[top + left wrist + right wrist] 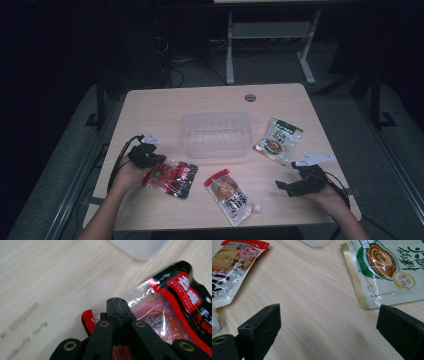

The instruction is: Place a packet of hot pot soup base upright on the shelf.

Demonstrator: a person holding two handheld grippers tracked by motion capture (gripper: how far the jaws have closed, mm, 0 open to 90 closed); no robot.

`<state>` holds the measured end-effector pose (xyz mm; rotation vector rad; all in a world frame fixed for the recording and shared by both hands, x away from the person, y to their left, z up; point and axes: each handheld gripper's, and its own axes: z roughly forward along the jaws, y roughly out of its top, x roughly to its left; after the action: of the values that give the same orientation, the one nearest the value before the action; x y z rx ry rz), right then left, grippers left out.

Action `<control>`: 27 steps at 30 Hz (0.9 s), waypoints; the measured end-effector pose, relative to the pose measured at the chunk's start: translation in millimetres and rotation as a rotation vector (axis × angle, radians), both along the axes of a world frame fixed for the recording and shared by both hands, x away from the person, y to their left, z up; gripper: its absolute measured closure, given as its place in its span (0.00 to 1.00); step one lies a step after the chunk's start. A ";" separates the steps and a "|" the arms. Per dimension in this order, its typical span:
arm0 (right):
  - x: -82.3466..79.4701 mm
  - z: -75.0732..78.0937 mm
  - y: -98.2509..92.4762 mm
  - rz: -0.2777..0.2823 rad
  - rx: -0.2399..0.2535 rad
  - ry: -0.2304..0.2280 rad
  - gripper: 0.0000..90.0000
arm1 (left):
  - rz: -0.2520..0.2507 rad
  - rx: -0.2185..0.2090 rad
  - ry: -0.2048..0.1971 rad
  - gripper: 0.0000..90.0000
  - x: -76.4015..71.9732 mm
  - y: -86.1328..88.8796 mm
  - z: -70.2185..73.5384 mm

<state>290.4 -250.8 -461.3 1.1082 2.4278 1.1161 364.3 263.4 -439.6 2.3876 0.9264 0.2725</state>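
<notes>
My left gripper point(116, 305) has its jaws pinched on the edge of the red-and-black glossy plastic food pouch point(172, 315) at the wooden table's point(150, 107) near-left side. The grip is thin: lifted toward the clear plastic tub point(216, 134), the slick film may slide out. My right gripper point(329, 322) rests spread wide, holding nothing.
</notes>
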 end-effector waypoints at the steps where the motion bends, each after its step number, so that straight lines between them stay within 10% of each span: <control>1: 0.0 -0.2 0.3 -0.001 0.000 0.002 0.06 | 0.004 -0.008 0.004 1.00 -5.4 2.0 -0.2; 27: -0.3 1.2 3.8 0.020 -0.008 -0.007 0.06 | 0.030 -0.072 -0.032 1.00 -79.6 25.5 14.4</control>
<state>290.1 -247.0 -460.1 1.0784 2.4405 1.1133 284.6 288.8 -425.1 2.2981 0.9423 0.2836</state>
